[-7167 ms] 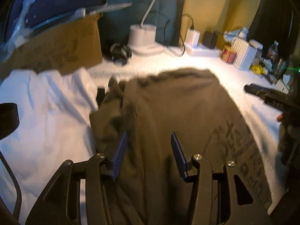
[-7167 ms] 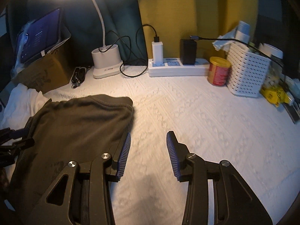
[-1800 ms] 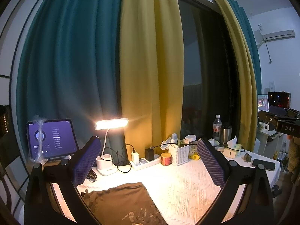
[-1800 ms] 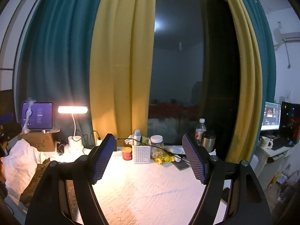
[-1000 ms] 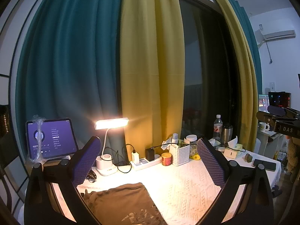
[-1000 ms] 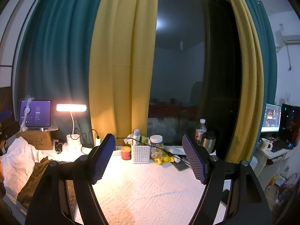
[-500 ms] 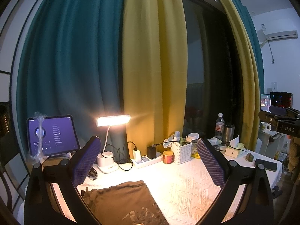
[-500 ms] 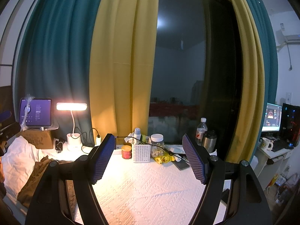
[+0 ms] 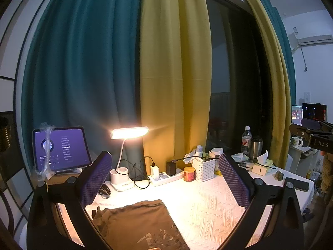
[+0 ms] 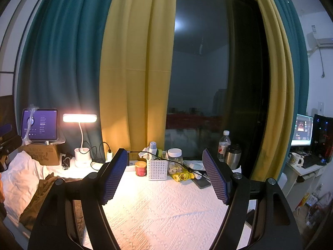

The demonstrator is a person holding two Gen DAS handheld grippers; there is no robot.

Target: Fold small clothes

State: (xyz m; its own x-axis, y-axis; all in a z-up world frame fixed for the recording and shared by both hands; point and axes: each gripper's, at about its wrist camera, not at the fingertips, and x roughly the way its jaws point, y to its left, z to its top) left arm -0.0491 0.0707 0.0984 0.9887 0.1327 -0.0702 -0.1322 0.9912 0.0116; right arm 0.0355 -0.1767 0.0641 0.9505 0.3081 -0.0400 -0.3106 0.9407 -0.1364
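Note:
A folded olive-brown shirt (image 9: 135, 225) with a pale print lies on the white textured tablecloth (image 9: 204, 204), low in the left wrist view. From the right wrist view the shirt (image 10: 39, 195) shows at the far left, partly behind a finger. My left gripper (image 9: 165, 179) is held high above the table, wide open and empty. My right gripper (image 10: 164, 175) is likewise raised, wide open, with nothing between its blue pads. The right gripper's body (image 9: 312, 137) shows at the right edge of the left wrist view.
Along the table's back stand a lit desk lamp (image 9: 129, 134), a tablet (image 9: 61, 148) on a cardboard box, a power strip (image 9: 166, 177), a red tin (image 9: 189, 174), a white basket (image 9: 204, 168) and bottles (image 10: 223, 143). White cloth (image 10: 20, 177) is piled at the left. Curtains hang behind.
Since 7.2 s ago both grippers lifted from just above the shirt and opened wide. Over the last second they only drift slightly.

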